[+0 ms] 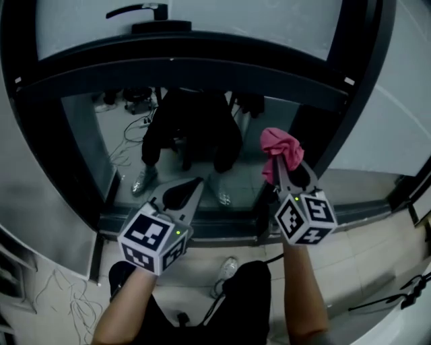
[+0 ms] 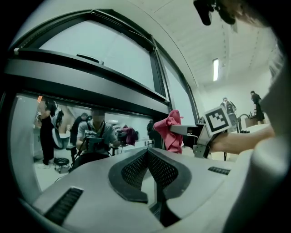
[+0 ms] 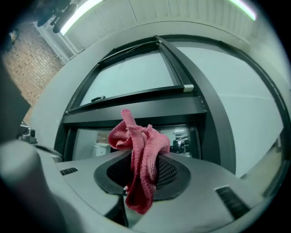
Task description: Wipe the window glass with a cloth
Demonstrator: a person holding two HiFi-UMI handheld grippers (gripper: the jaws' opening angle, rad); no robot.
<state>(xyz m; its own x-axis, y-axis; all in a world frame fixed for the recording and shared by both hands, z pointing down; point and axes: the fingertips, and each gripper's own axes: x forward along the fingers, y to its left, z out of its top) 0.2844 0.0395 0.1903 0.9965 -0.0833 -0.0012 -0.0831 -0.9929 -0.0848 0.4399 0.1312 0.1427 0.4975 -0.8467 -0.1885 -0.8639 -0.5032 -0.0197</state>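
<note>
Right claw (image 1: 285,170) upright around pink cloth (image 1: 281,145)

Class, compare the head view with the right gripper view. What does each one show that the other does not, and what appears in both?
Only the head view shows the left gripper, the person's forearms and the tiled floor. Only the right gripper view shows a brick wall and a ceiling light strip. Both show the pink cloth pinched in the right gripper's claw, the dark window frame and the lower glass pane.
</note>
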